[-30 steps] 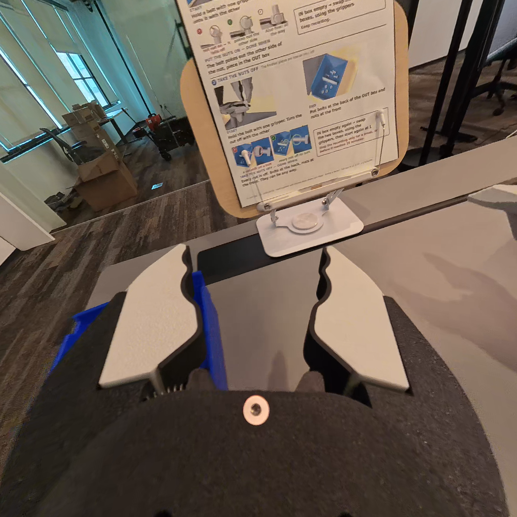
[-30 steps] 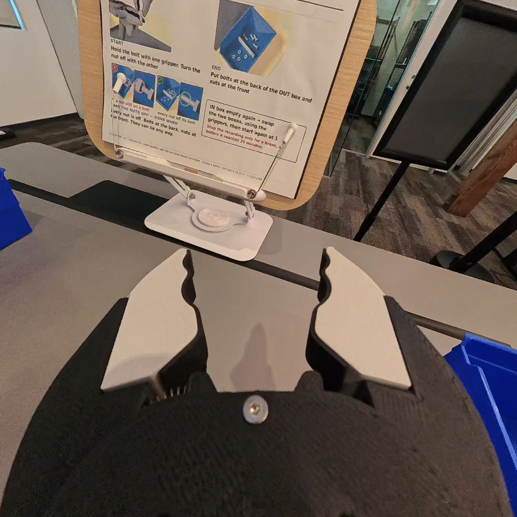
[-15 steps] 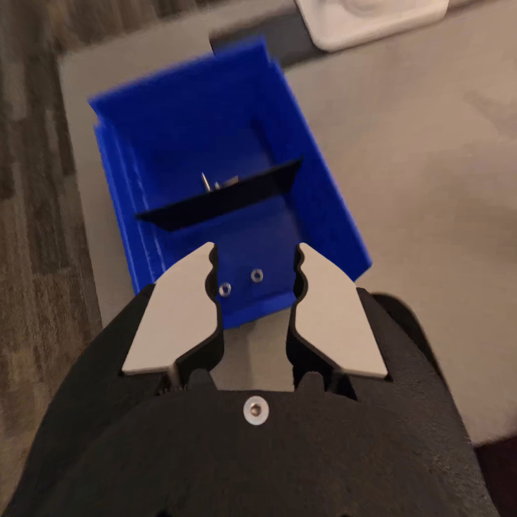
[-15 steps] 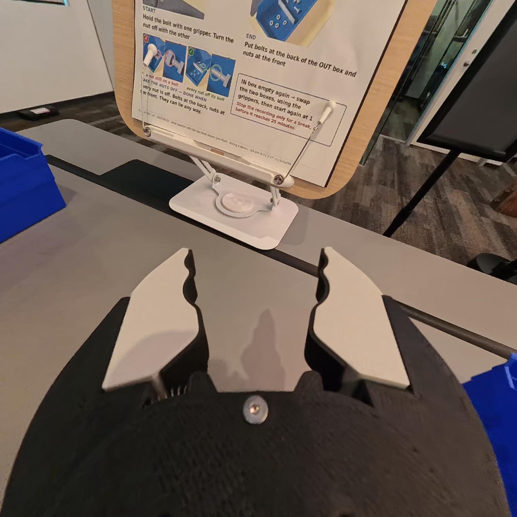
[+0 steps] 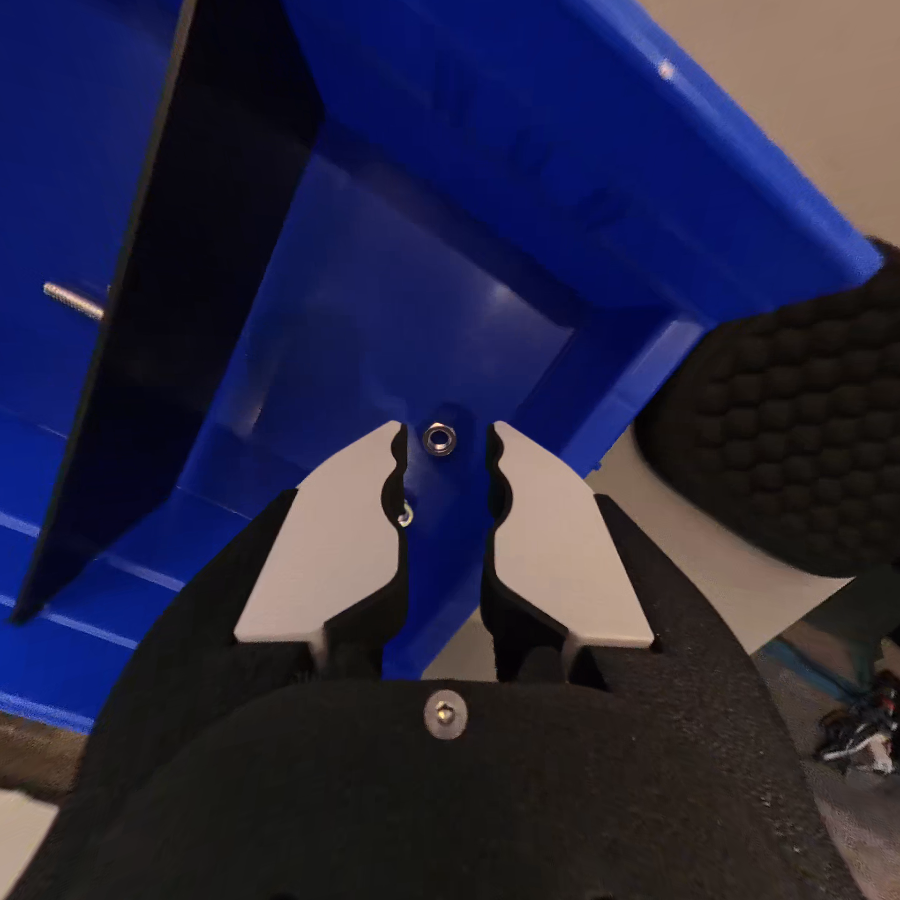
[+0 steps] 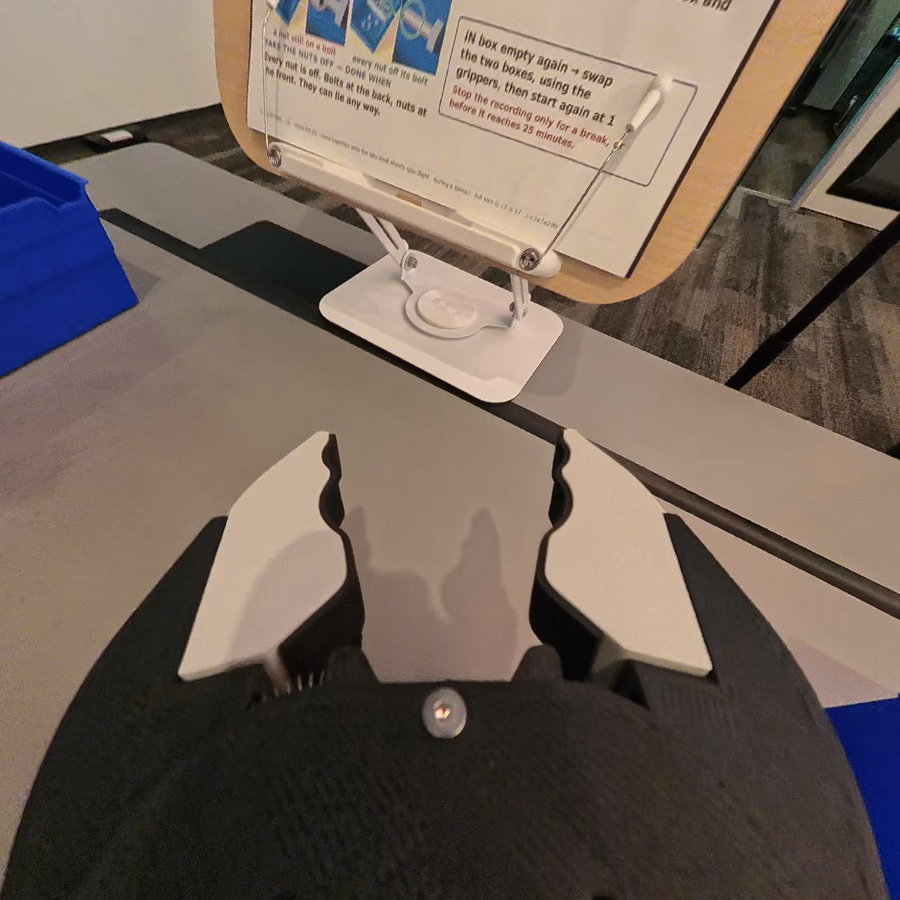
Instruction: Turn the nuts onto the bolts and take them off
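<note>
In the left wrist view my left gripper reaches down into the front compartment of a blue bin. Its jaws are narrowed but open, one on each side of a small steel nut lying on the bin floor, with a gap on both sides. A second nut peeks out beside the left finger. A bolt shows behind the black divider. In the right wrist view my right gripper is wide open and empty above the grey table.
A white stand holding an instruction sheet is at the table's far edge. The blue bin is at the left of the right wrist view, and a second blue bin's corner is at lower right. The other gripper's black honeycomb body is close beside the bin. The small steel nut is closer to my left gripper, around 4 cm from its tips; the right tips are 45 cm off.
My left gripper has tilted down from facing the stand, moved into the bin's front compartment and narrowed its jaws around a nut. My right gripper has drifted closer to the stand, still open.
</note>
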Motion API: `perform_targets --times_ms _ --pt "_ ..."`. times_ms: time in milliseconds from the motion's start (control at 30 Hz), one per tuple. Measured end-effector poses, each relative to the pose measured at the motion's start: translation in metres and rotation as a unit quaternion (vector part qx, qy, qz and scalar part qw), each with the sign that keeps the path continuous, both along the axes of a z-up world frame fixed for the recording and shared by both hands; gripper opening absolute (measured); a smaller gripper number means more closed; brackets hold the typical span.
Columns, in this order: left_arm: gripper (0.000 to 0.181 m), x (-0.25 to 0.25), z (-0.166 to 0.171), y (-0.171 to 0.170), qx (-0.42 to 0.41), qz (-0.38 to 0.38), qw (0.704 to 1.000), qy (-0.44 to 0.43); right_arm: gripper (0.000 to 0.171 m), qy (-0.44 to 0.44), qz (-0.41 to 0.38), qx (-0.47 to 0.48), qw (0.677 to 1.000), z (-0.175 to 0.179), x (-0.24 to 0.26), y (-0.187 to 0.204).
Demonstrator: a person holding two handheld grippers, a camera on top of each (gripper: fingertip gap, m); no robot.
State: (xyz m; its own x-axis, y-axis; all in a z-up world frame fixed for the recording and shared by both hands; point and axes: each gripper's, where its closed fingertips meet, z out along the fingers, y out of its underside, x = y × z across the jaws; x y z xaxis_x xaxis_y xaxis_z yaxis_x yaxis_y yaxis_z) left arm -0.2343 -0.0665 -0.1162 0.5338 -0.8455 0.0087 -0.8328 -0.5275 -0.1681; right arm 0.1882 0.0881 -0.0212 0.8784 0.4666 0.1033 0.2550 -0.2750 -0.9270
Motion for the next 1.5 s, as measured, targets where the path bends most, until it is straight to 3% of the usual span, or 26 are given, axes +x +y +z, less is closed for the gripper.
perform_targets --times_ms 200,700,933,1000,1100,1233,1333,1433,1500 --pt "0.041 -0.018 -0.024 -0.005 -0.057 -0.011 0.996 0.065 0.084 0.001 0.01 -0.005 1.0 -0.003 0.0 0.002" --pt "0.038 -0.022 -0.034 0.001 -0.063 -0.029 0.993 0.093 0.085 0.005 0.018 -0.003 1.0 -0.001 0.004 0.006" --pt "0.03 -0.027 -0.038 0.002 -0.06 -0.039 0.99 0.122 0.085 0.011 0.018 0.001 1.0 0.004 0.007 0.006" --pt "0.018 -0.027 -0.039 0.001 -0.058 -0.04 0.991 0.116 0.084 0.016 0.019 0.002 1.0 0.006 0.008 0.007" --pt "0.018 -0.028 -0.035 0.008 -0.021 -0.036 0.994 0.104 0.084 0.019 0.021 0.003 1.0 0.008 0.009 0.007" --pt "0.018 -0.02 0.003 0.026 0.06 0.001 0.997 0.047 0.083 0.035 0.051 0.036 0.997 0.024 0.0 0.001" --pt "0.017 0.009 0.054 0.04 0.132 0.024 0.991 -0.03 0.077 0.053 0.132 0.089 0.986 0.047 -0.027 -0.019" --pt "0.017 0.075 0.106 0.038 0.156 0.039 0.97 -0.183 0.074 0.068 0.301 0.158 0.938 0.073 -0.077 -0.076" --pt "0.017 0.127 0.13 0.022 0.117 0.021 0.952 -0.283 0.07 0.058 0.396 0.2 0.895 0.082 -0.105 -0.121"
